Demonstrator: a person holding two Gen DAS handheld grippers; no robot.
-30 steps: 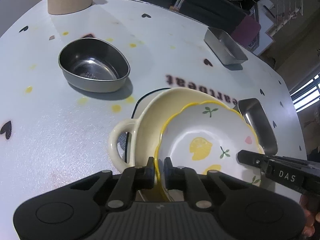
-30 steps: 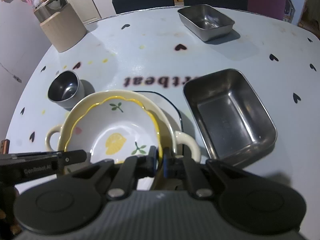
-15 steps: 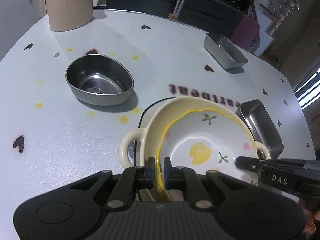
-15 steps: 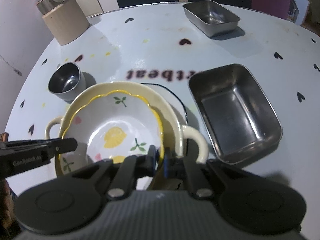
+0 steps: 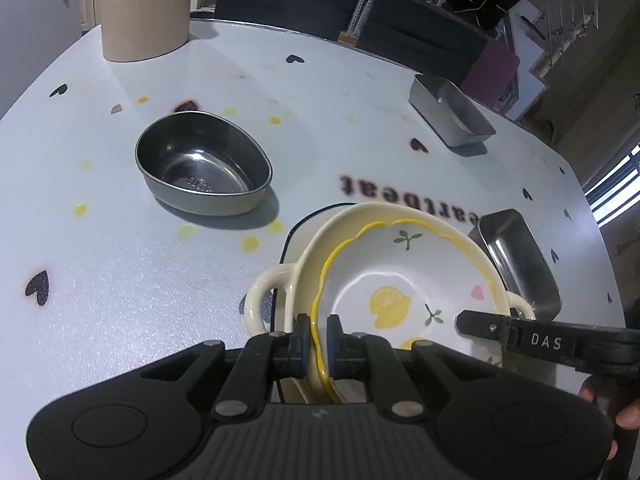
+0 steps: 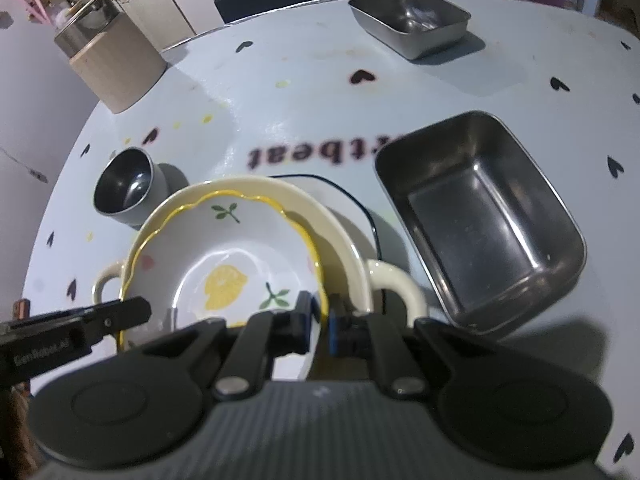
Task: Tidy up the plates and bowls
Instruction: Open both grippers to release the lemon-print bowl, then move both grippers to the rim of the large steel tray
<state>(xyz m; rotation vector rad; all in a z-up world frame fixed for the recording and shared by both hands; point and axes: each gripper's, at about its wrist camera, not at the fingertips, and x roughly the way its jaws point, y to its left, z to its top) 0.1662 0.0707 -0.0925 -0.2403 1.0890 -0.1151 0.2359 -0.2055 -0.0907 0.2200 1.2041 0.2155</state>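
A white lemon-print bowl [image 5: 400, 280] with a wavy yellow rim lies inside a cream two-handled dish [image 5: 348, 216], which stands on a white dark-edged plate [image 5: 298, 240]. My left gripper [image 5: 318, 340] is shut on the bowl's near-left rim. My right gripper [image 6: 320, 316] is shut on the opposite rim of the same bowl [image 6: 224, 248], just inside the cream dish [image 6: 320, 216]. Each gripper shows in the other's view: the right gripper [image 5: 460, 322], the left gripper [image 6: 140, 308]. Whether the bowl rests on the dish or hangs just above it, I cannot tell.
A steel oval bowl [image 5: 200, 172] stands left of the stack, and a steel rectangular tray [image 6: 480, 216] close on its right. A smaller steel tray [image 6: 408, 20] and a beige canister [image 5: 144, 8] sit near the far edge, with dark chairs behind.
Both grippers keep the same hold on the lemon bowl's rim. Both views have pulled back and tilted a little, so the table items look smaller and more of the far edge shows.
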